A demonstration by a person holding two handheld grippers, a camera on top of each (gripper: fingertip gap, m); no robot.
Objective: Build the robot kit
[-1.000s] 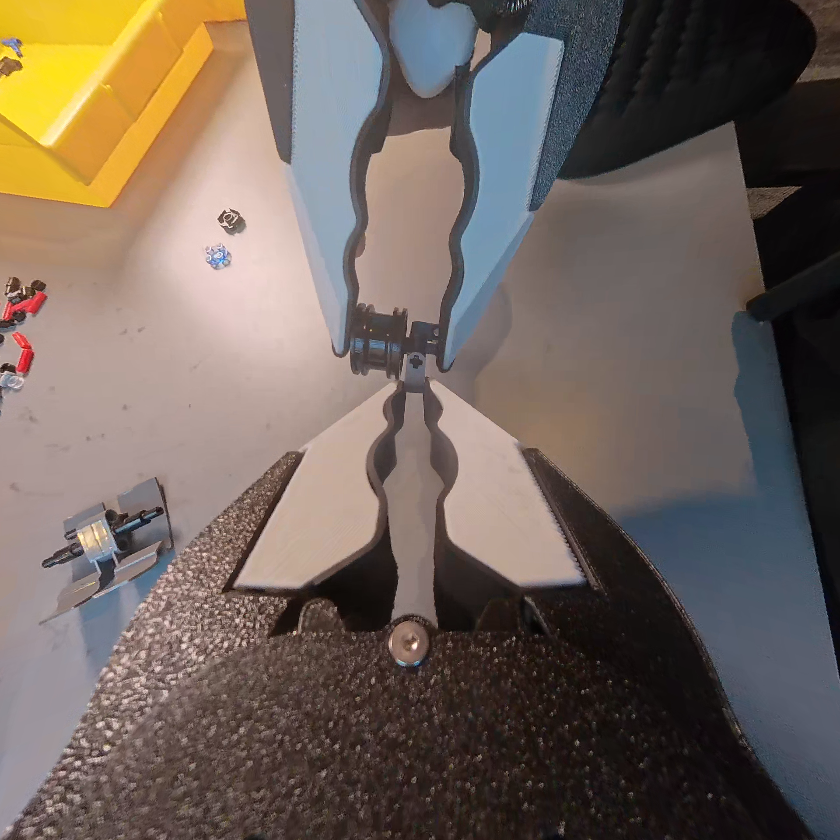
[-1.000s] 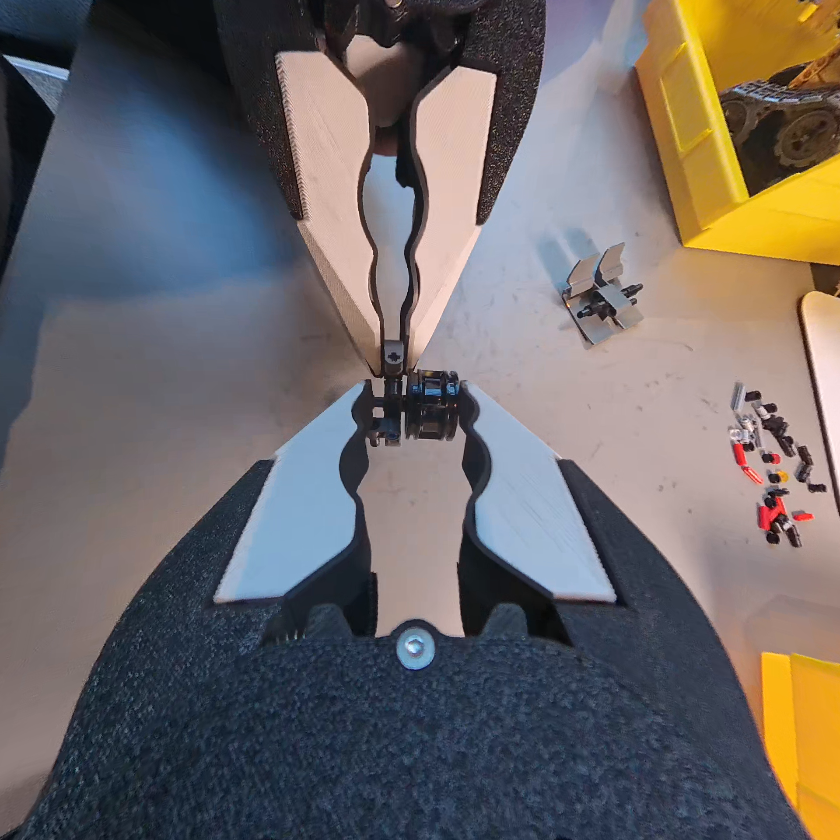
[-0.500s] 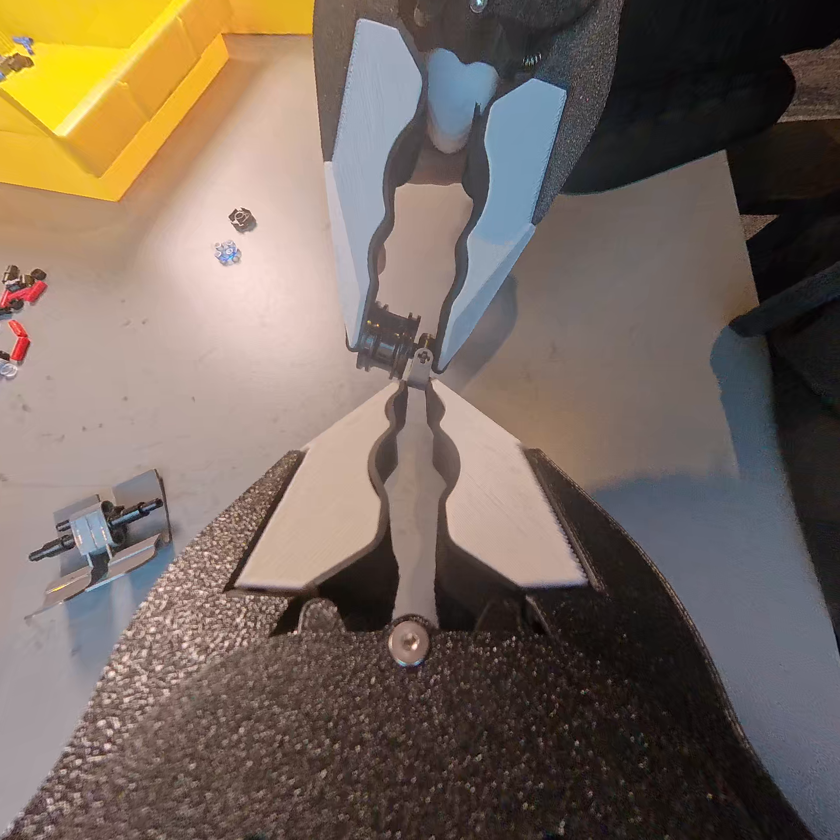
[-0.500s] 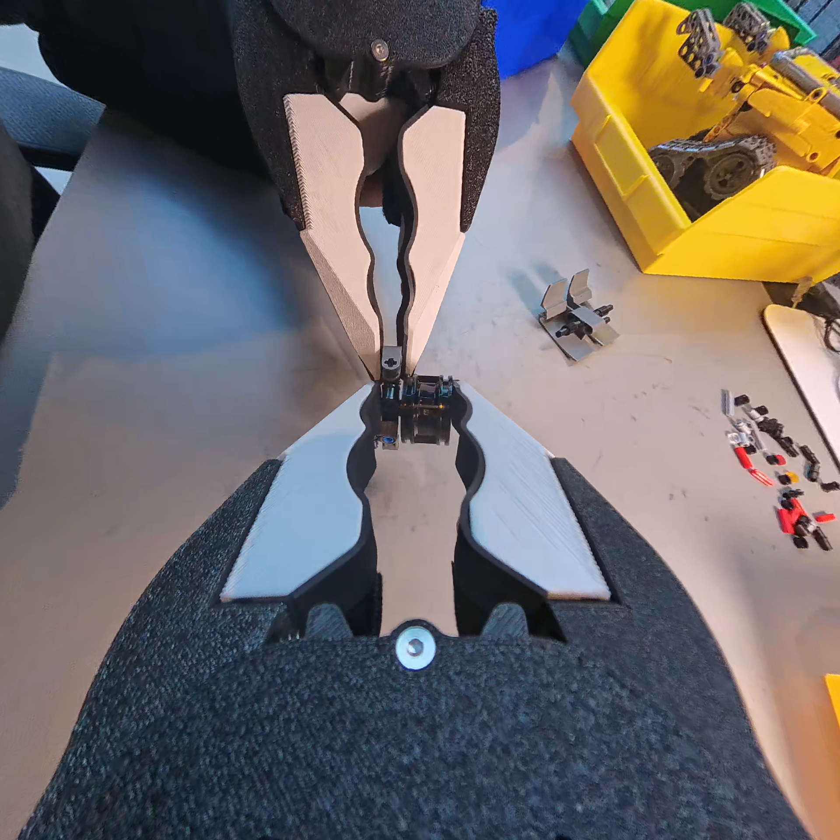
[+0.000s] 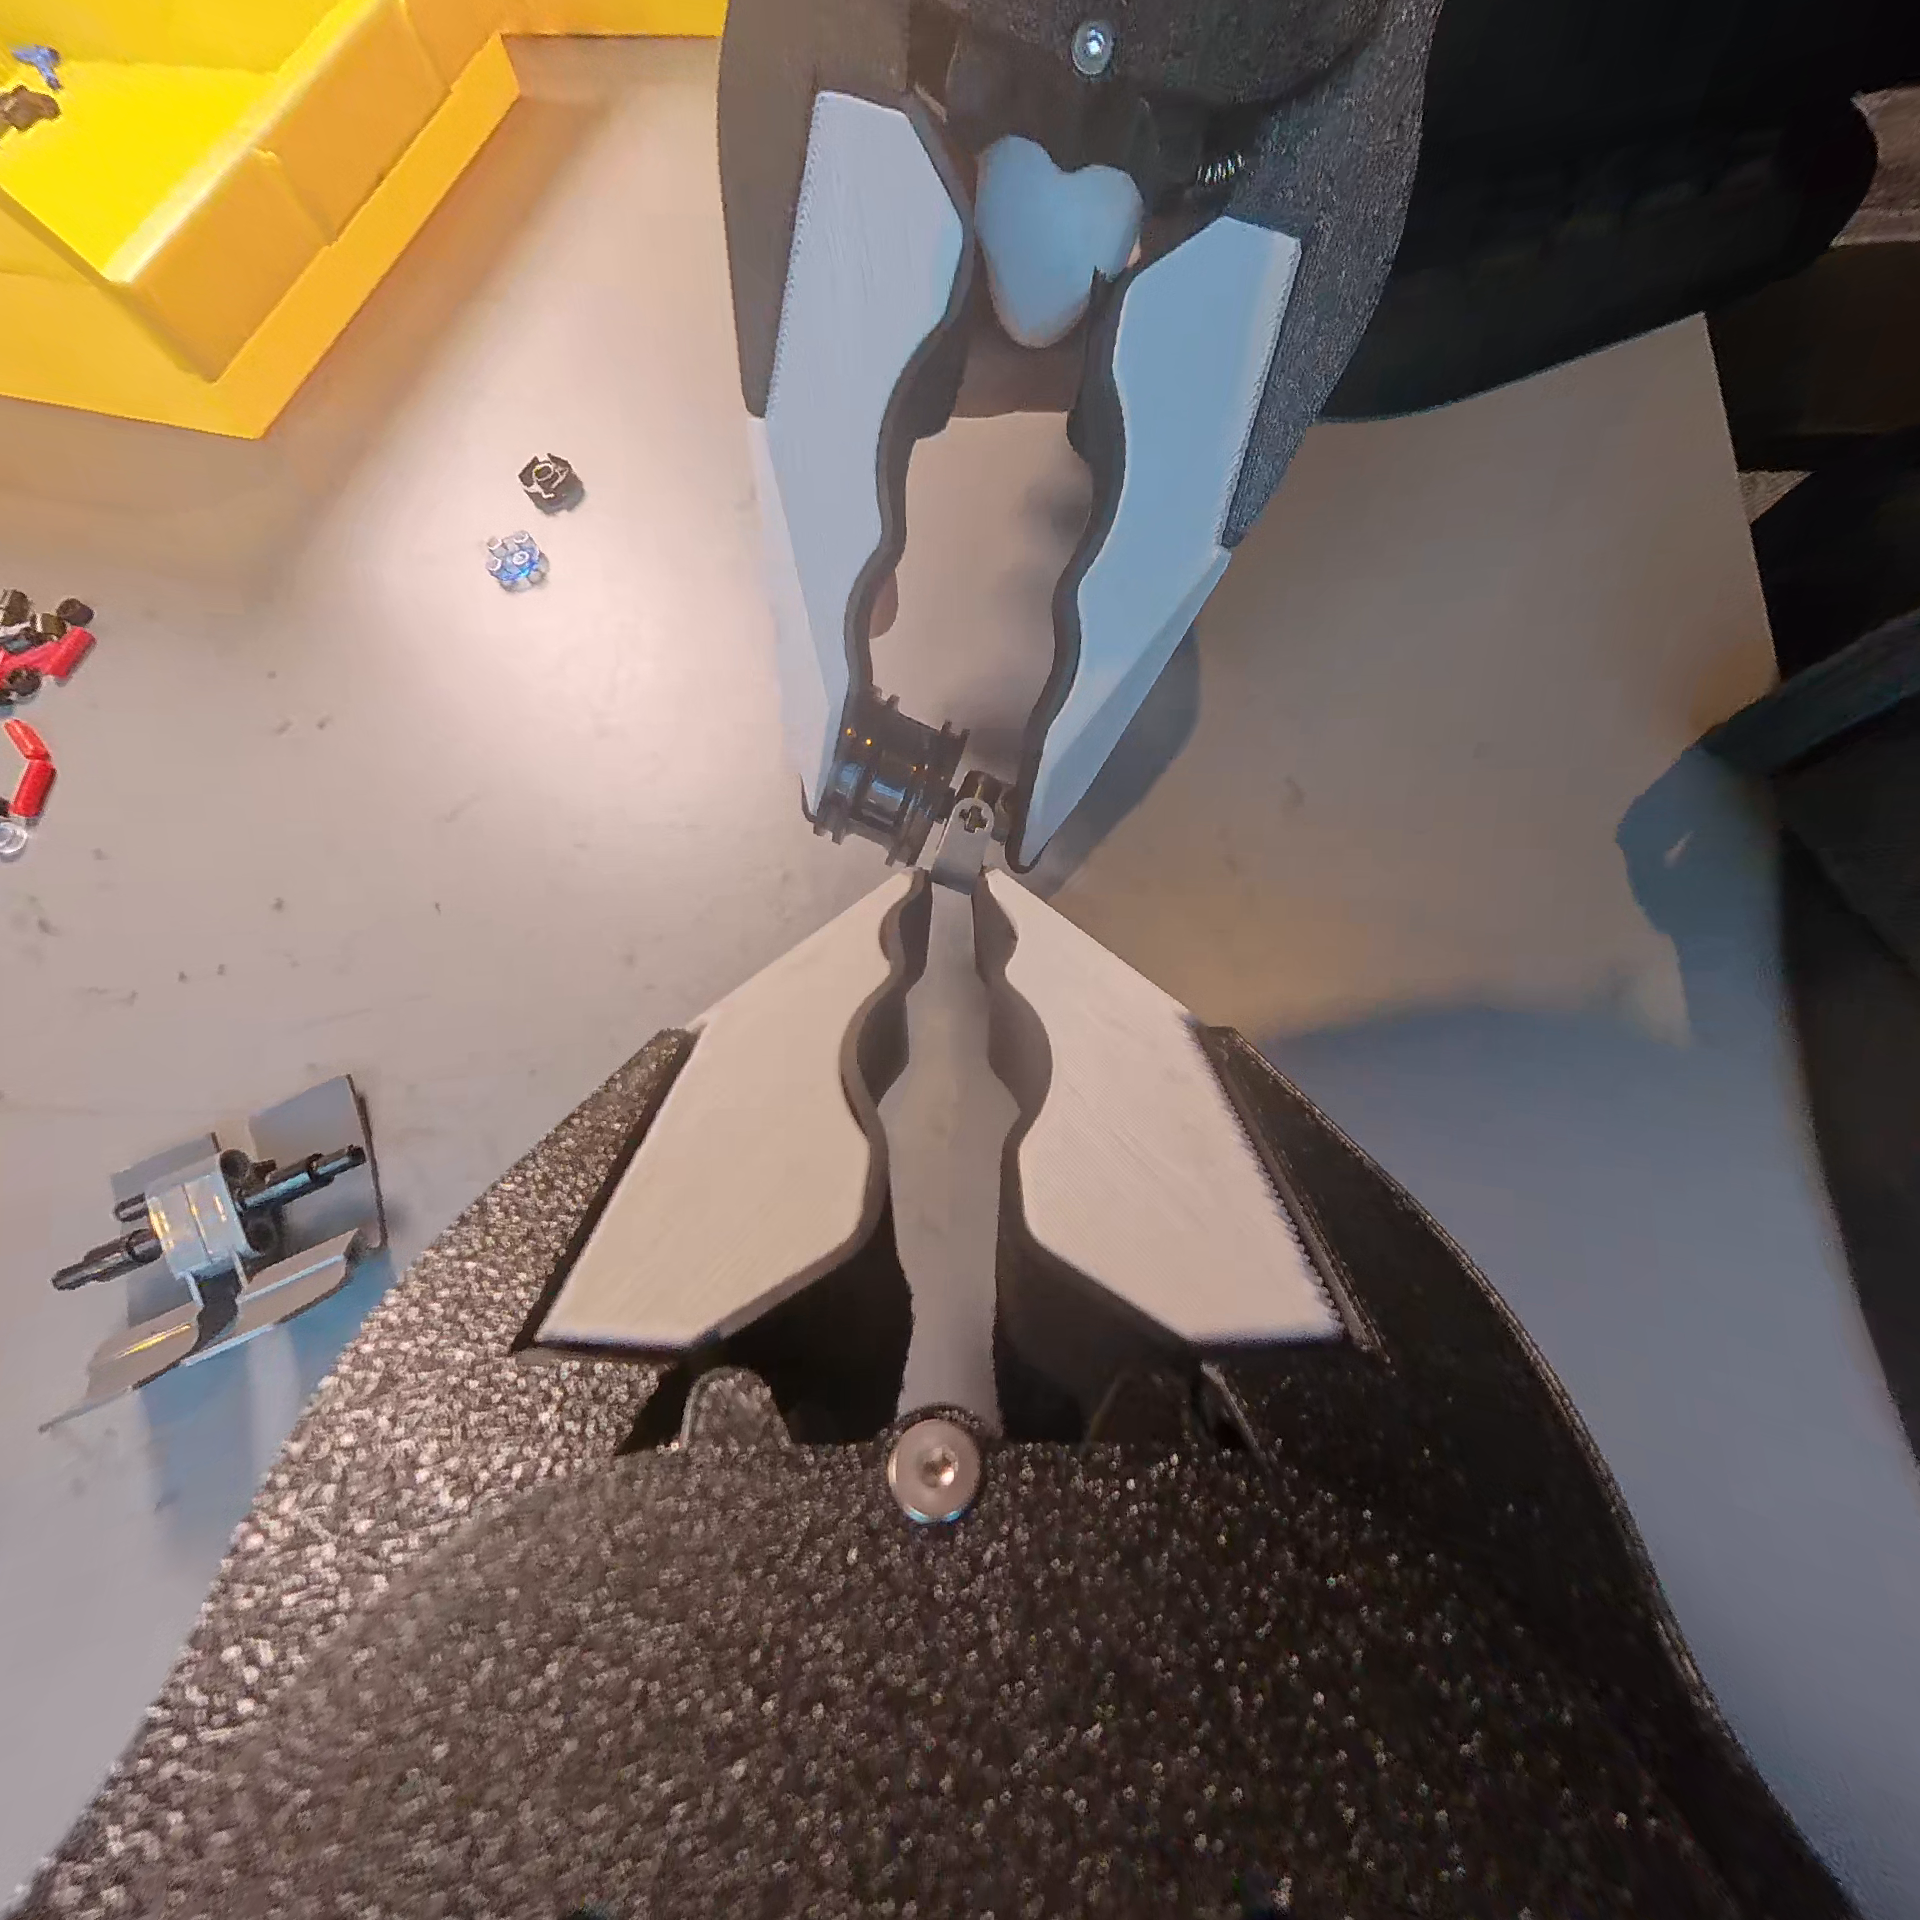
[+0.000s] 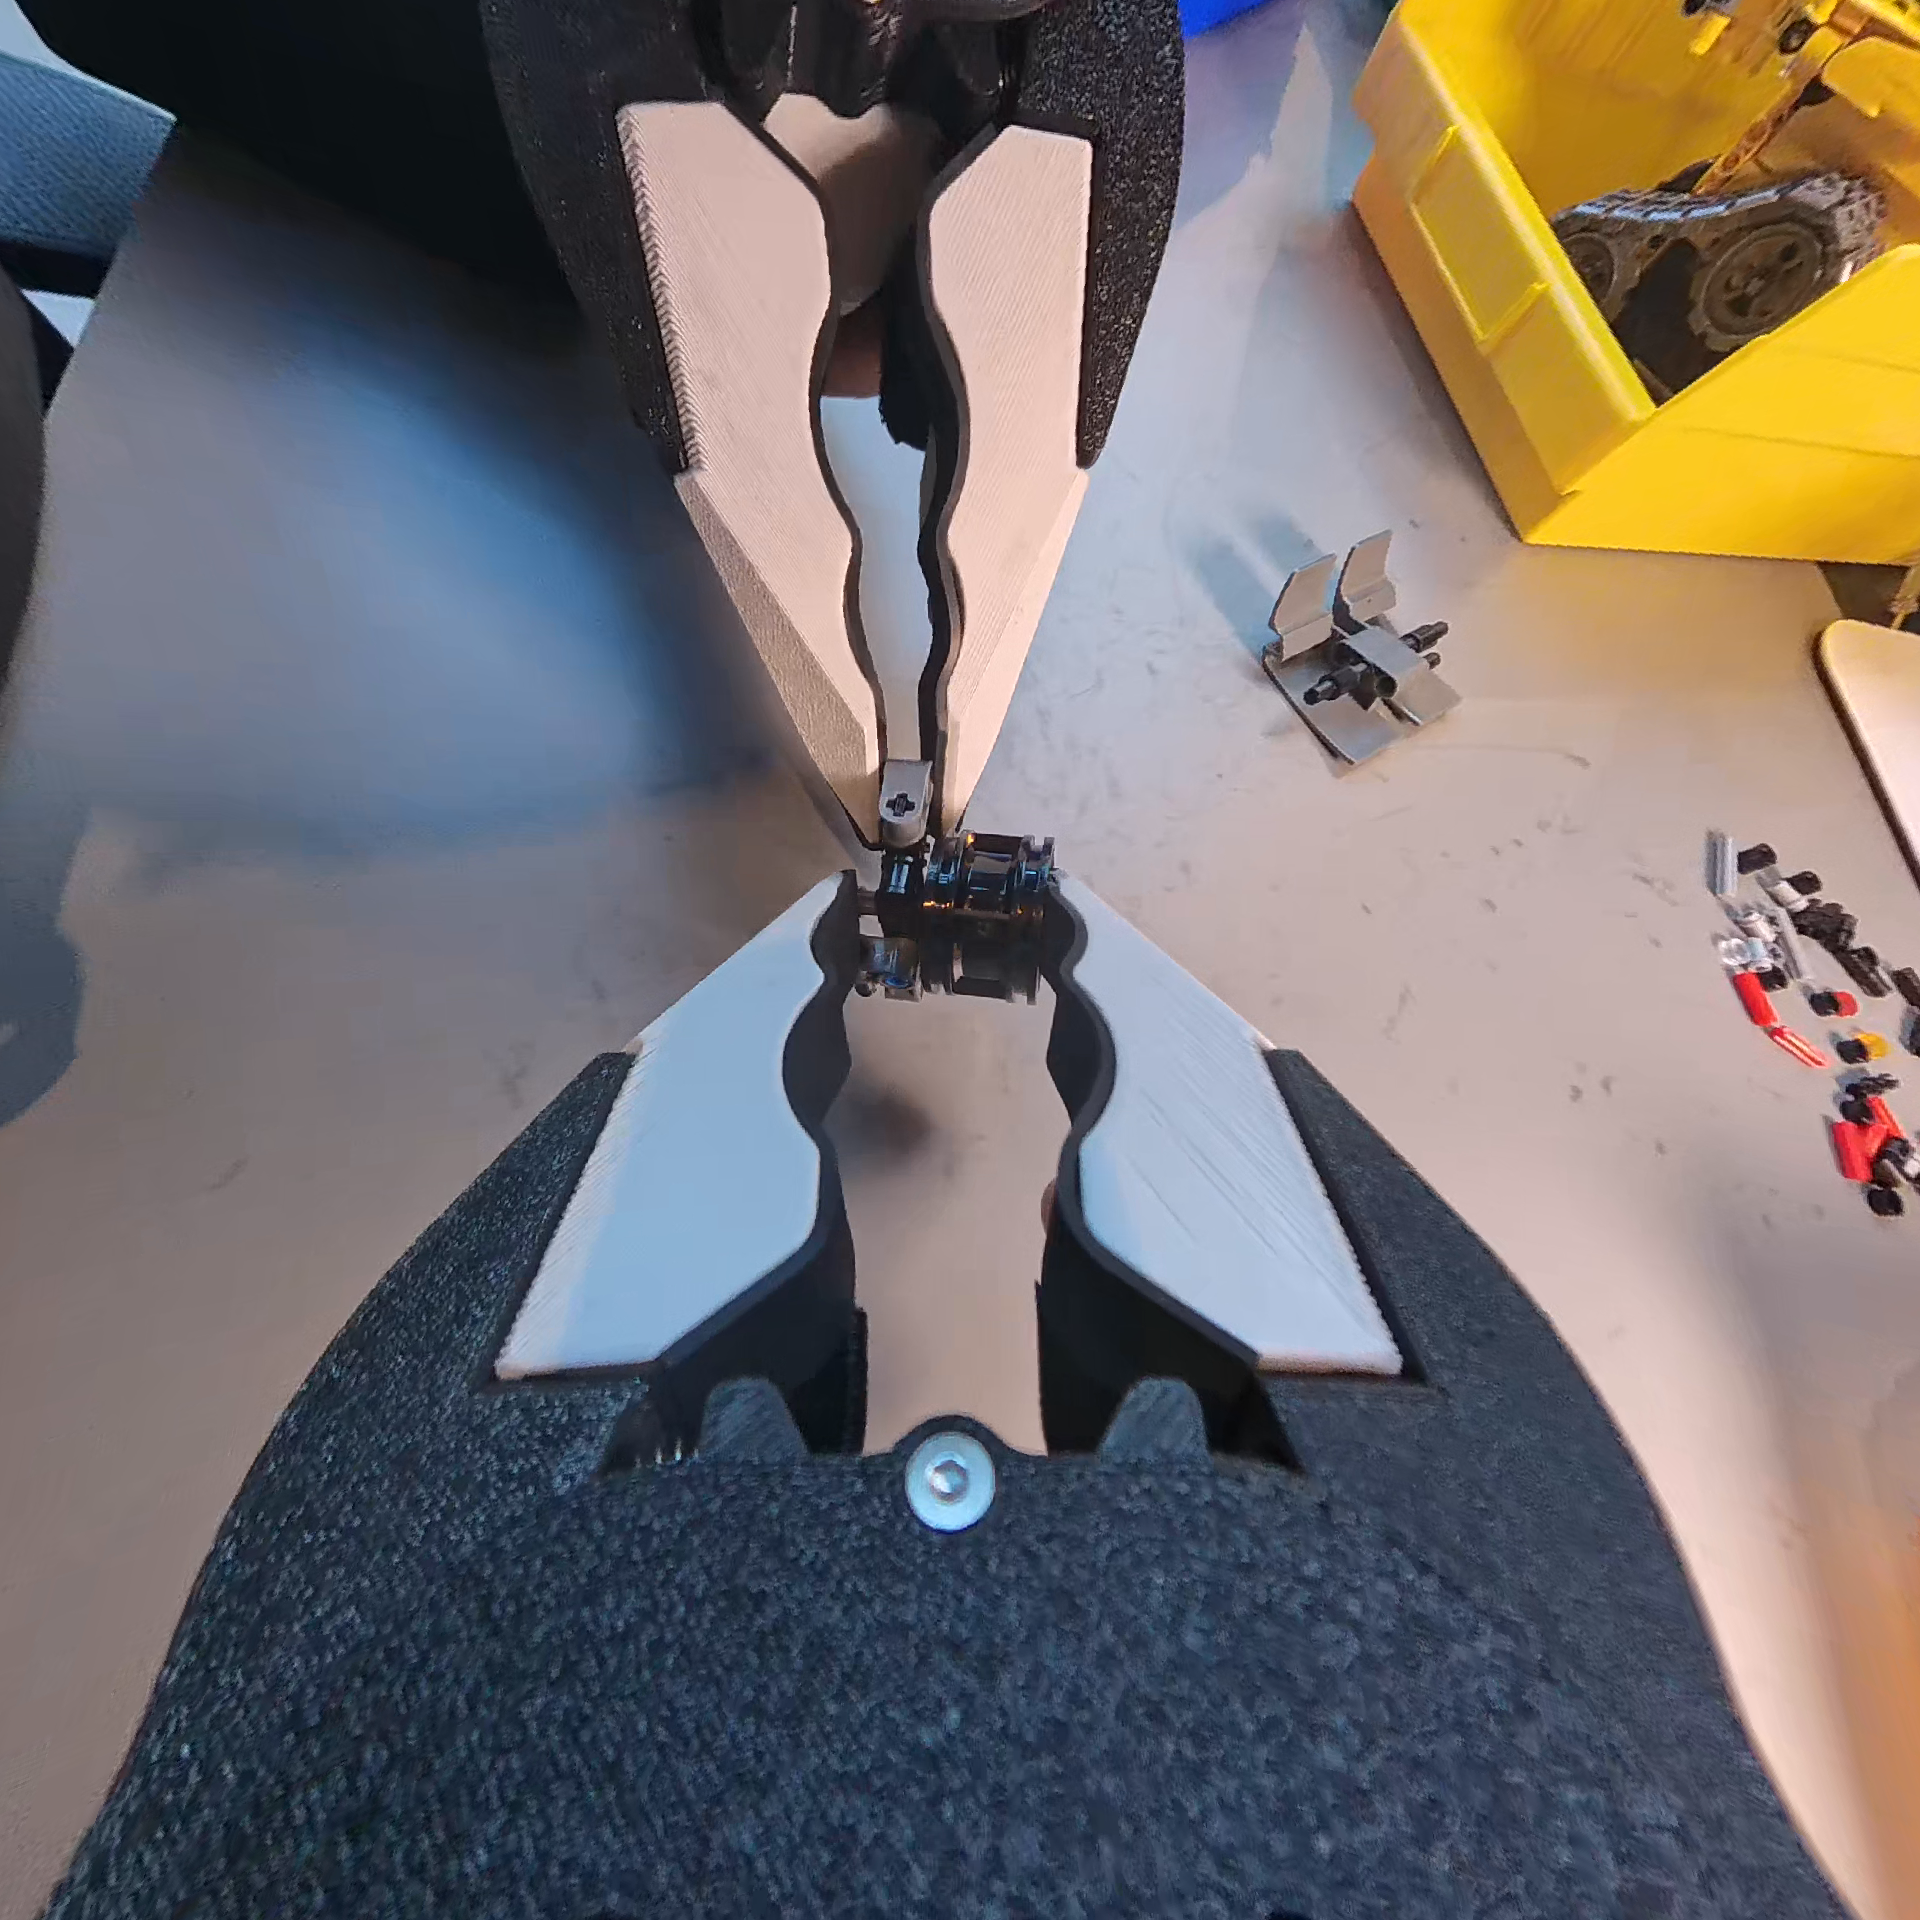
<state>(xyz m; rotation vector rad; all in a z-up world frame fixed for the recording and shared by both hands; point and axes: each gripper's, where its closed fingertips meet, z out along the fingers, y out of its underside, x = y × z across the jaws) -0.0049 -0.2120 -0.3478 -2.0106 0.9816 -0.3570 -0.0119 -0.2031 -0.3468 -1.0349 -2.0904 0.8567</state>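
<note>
**2 grippers meet tip to tip over the desk**

In the left wrist view, the left gripper (image 5: 951,883) has its jaws closed on a thin grey beam (image 5: 961,836), of which only the end with a cross-shaped hole shows beyond the tips; the rest lies hidden between the fingers. Facing it, the right gripper (image 5: 920,821) has its jaws partly apart and clamped on a black wheel assembly (image 5: 883,784). The beam end touches that assembly at its side, though whether the 2 are joined is hard to make out.

In the right wrist view, the right gripper (image 6: 951,930) holds the black wheel assembly (image 6: 977,925) between its tips, above the desk (image 6: 364,831), and the left gripper (image 6: 904,800) comes in from the far side with the grey beam (image 6: 902,805) pinched in it. A small pin part with a blue spot sits at the assembly's left, too small to identify.

Well to the side, a grey winged piece with black pins (image 6: 1356,655) rests on the desk. Nearer the edge lies a scatter of small red and black pieces (image 6: 1829,1023), partly cut off. Farther off stands a yellow bin (image 6: 1662,416) holding a tracked yellow model (image 6: 1714,239), cropped by the frame. In the left wrist view, a black connector (image 5: 549,480) and a blue stud (image 5: 515,559) lie apart on the desk.
</note>
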